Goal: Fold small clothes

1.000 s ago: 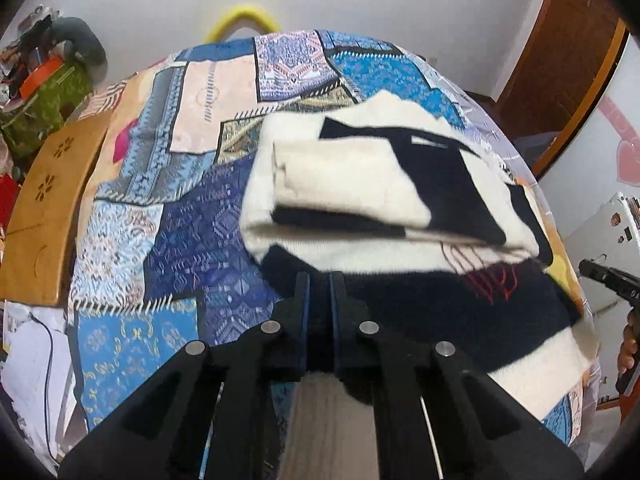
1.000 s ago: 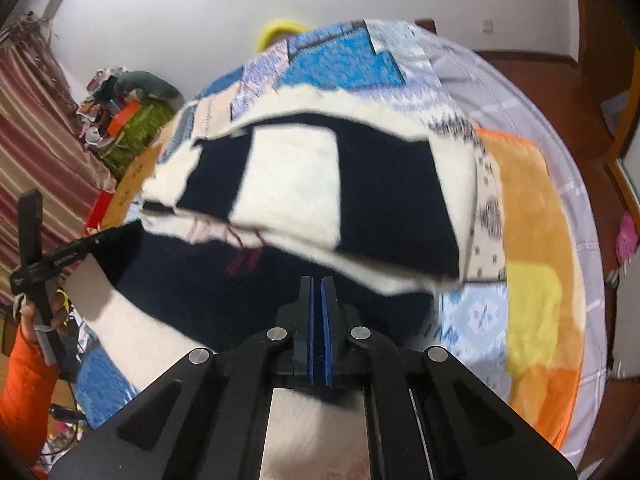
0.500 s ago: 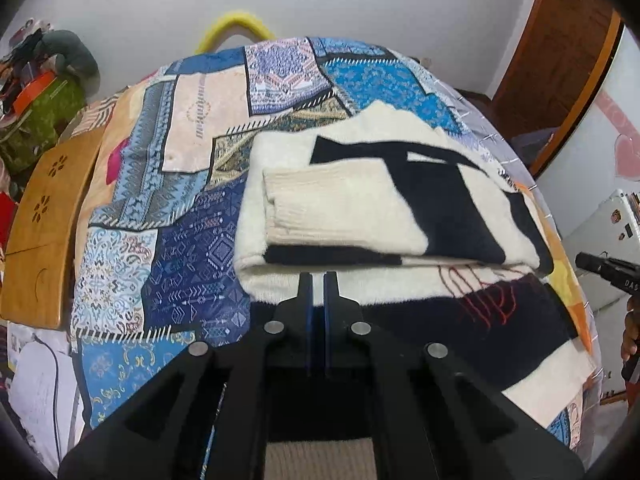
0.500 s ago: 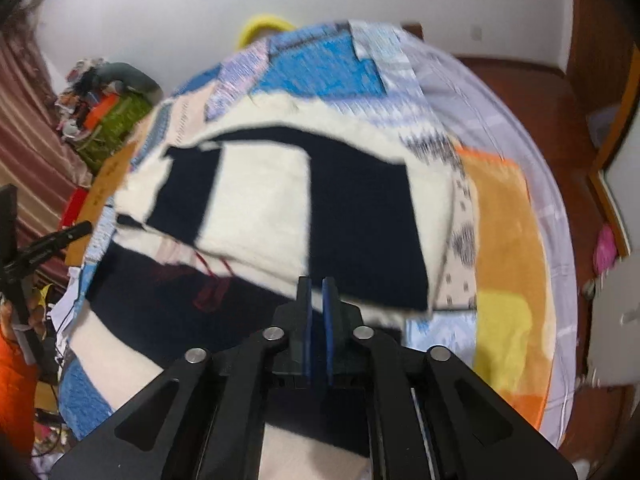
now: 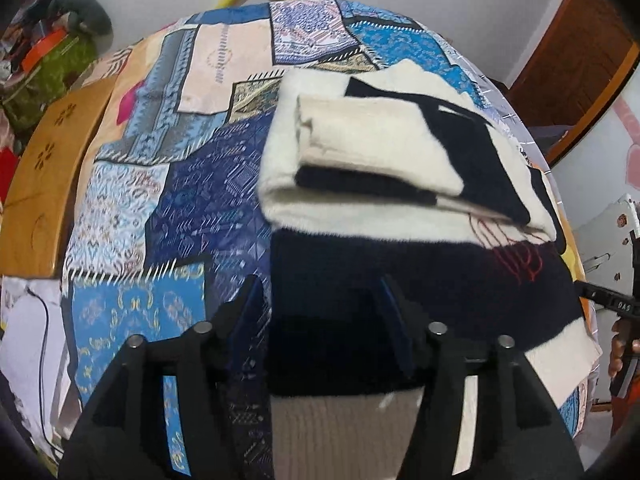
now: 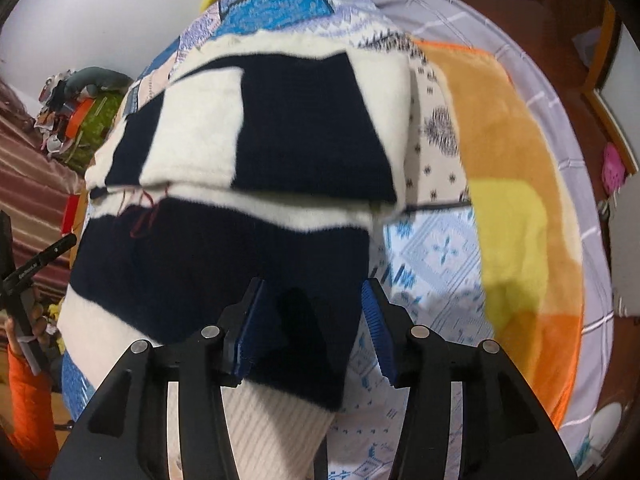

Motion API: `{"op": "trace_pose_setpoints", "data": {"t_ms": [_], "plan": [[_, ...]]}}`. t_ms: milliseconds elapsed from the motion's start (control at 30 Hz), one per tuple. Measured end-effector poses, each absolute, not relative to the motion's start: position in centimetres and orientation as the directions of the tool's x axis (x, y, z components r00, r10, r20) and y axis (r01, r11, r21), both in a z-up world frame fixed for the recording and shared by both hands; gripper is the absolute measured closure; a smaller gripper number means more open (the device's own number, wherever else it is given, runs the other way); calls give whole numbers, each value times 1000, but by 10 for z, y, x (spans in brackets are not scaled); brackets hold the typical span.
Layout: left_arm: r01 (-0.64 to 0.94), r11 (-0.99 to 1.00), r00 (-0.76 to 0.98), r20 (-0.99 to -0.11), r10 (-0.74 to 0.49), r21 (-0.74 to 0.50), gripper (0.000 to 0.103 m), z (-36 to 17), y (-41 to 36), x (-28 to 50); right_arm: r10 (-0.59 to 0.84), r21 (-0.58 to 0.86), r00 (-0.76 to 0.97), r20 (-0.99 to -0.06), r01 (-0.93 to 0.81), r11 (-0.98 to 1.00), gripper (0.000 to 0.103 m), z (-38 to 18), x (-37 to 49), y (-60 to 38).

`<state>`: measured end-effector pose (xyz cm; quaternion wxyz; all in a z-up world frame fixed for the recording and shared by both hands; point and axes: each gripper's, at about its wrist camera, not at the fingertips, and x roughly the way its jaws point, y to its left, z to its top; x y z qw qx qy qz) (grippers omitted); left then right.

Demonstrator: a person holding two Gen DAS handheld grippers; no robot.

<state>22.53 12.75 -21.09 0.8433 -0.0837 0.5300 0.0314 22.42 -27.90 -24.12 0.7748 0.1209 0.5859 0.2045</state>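
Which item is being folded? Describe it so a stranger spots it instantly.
On the bed's blue patchwork quilt lies one knitted sweater, partly folded. Its bold cream and navy blocks, with a small red stitched motif, set it apart from the patterned bedding.

The sweater [image 5: 384, 168] is cream with big black blocks and thin red stitching. The bedspread [image 5: 160, 184] is a patchwork of blue, cream and pink patterns. The blanket [image 6: 512, 184] is orange and yellow.
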Motion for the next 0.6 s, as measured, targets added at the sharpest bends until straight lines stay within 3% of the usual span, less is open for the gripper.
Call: {"op": "trace_pose_setpoints", "data": {"t_ms": [233, 333, 600], "plan": [[-128, 985, 383, -922, -56, -113, 42, -225, 122, 213, 486, 464, 212, -848, -147, 874, 58, -251, 211, -279], [-150, 980, 383, -922, -66, -132, 36, -230, 125, 208, 509, 494, 199, -837, -125, 860, 58, -253, 210, -283], [-199, 952, 407, -904, -135, -232, 34, -242, 140, 198, 556, 539, 190, -809, -137, 831, 58, -250, 199, -287]]}}
